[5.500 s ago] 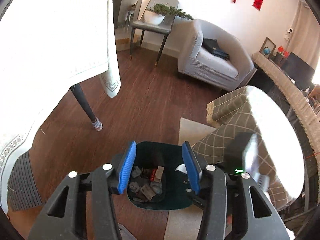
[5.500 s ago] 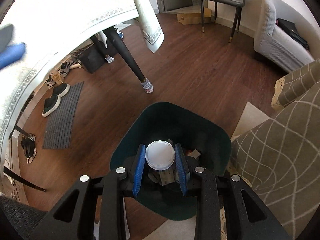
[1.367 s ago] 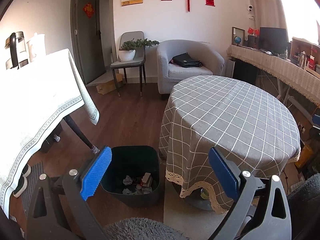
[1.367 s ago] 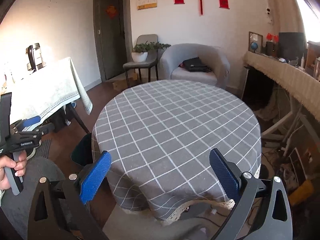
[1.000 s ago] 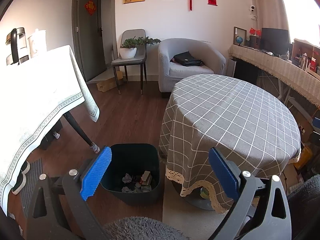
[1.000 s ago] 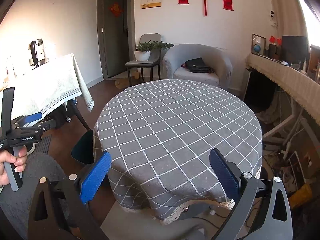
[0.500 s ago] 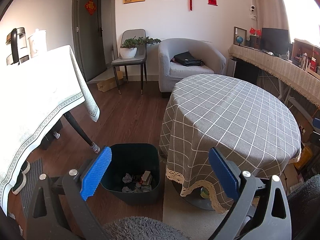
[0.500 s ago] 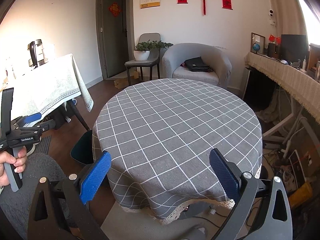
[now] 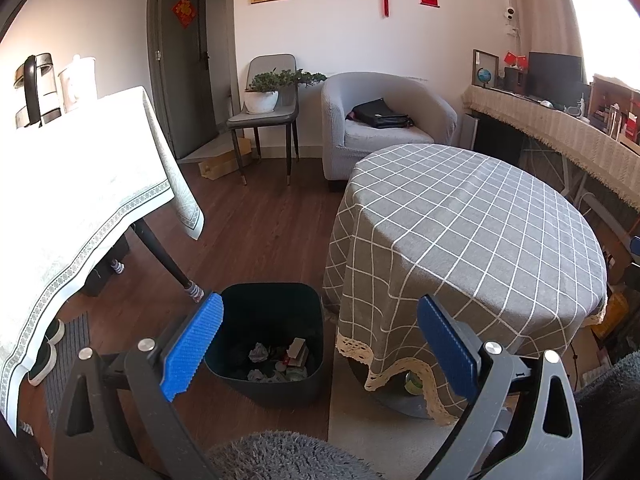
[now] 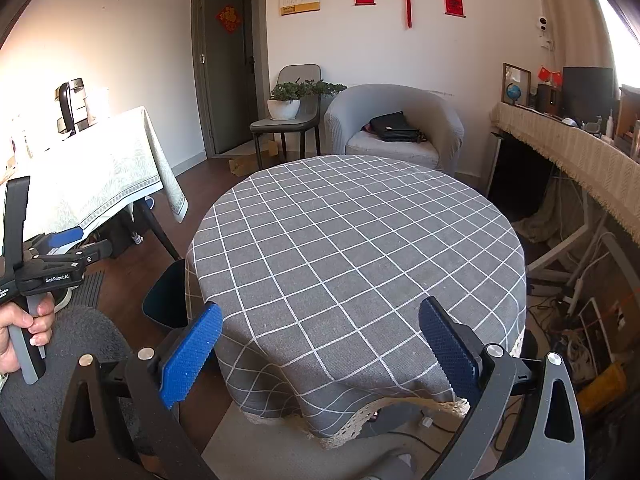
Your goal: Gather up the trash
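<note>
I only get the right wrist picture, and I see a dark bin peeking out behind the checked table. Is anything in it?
Observer: Yes. In the left wrist view the bin stands open on the floor, with crumpled paper and small packets at its bottom.
Operator: And is the left gripper carrying something?
Observer: No. Seen from its own camera, its jaws stand wide apart, with nothing between them.

Your bin stands on the floor just left of the round table, trash lying inside it, with the long table further left and the armchair and chair behind, against the wall.
</note>
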Available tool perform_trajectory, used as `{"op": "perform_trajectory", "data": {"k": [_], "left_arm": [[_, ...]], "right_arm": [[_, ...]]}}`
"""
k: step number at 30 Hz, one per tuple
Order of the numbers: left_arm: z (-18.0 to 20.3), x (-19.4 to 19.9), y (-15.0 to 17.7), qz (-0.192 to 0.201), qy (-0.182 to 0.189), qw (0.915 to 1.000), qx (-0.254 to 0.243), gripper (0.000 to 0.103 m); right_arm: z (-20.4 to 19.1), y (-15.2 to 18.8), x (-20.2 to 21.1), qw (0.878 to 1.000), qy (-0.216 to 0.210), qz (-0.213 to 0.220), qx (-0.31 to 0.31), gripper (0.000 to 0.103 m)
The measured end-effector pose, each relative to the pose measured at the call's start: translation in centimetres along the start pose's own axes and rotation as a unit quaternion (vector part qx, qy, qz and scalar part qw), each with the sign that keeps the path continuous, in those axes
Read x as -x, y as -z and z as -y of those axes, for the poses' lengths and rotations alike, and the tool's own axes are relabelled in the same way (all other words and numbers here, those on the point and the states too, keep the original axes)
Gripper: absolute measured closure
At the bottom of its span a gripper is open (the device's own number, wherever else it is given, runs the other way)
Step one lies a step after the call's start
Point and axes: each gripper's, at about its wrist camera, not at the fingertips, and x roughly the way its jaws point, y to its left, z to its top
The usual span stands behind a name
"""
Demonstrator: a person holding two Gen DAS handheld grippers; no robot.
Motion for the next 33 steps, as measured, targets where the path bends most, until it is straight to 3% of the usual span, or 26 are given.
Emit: {"op": "perform_trajectory", "data": {"k": [33], "left_arm": [[-0.16, 0.06, 0.02, 0.0, -0.002, 1.0, 0.004, 0.004]], "right_arm": [[-0.19, 0.07, -0.25, 1.0, -0.001, -0.002, 0.011, 0.004]]}}
